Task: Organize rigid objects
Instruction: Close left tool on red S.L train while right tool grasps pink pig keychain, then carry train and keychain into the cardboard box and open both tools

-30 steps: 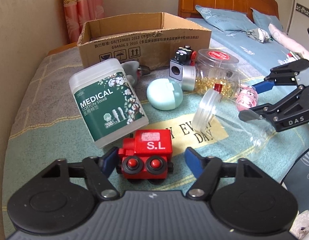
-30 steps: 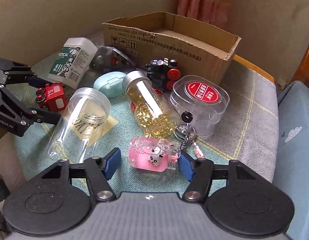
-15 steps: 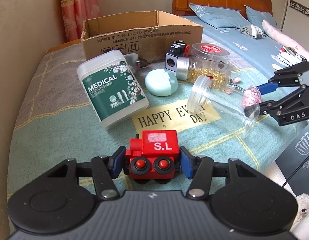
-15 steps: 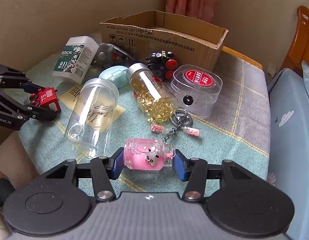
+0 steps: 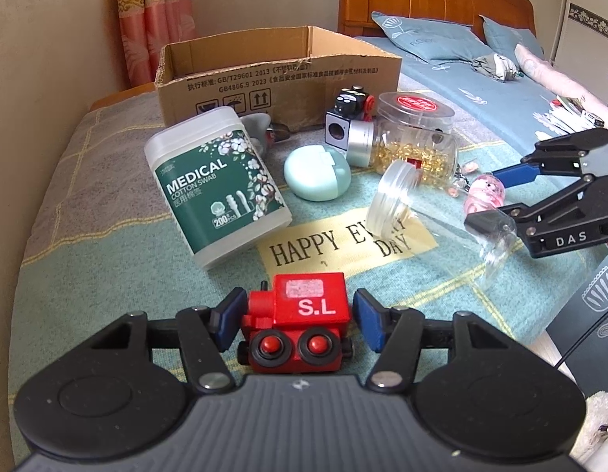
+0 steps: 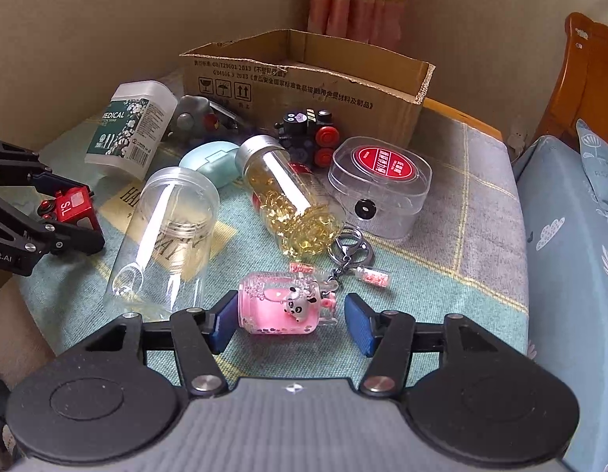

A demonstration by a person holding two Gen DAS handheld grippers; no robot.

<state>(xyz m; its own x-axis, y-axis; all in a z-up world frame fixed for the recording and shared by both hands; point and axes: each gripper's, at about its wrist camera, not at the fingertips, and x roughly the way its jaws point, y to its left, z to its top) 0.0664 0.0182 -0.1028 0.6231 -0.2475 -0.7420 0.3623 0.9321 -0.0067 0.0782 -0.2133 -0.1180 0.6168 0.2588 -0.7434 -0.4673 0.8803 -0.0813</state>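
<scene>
left gripper (image 5: 300,320): pads have closed in from a second ago and now sit right against the sides of the red toy train (image 5: 300,324), looks clamped and lifted, well in front of the cardboard box (image 5: 272,74)
right gripper (image 6: 292,320): same deal, closed in around the pink bottle keychain (image 6: 284,306), but there's a visible gap on its right side, so pads apart, not gripping yet
what it means: I'd guess both are headed into the box next, which looks empty from here
writing: train says "S.L"; tub (image 5: 217,185) leaning near the box reads "MEDICAL COTTON SWAB", "200 PCS"; cloth says "HAPPY EVERY DAY"; box has "GB4806.9 2023"; other gripper reads "DAS"
</scene>
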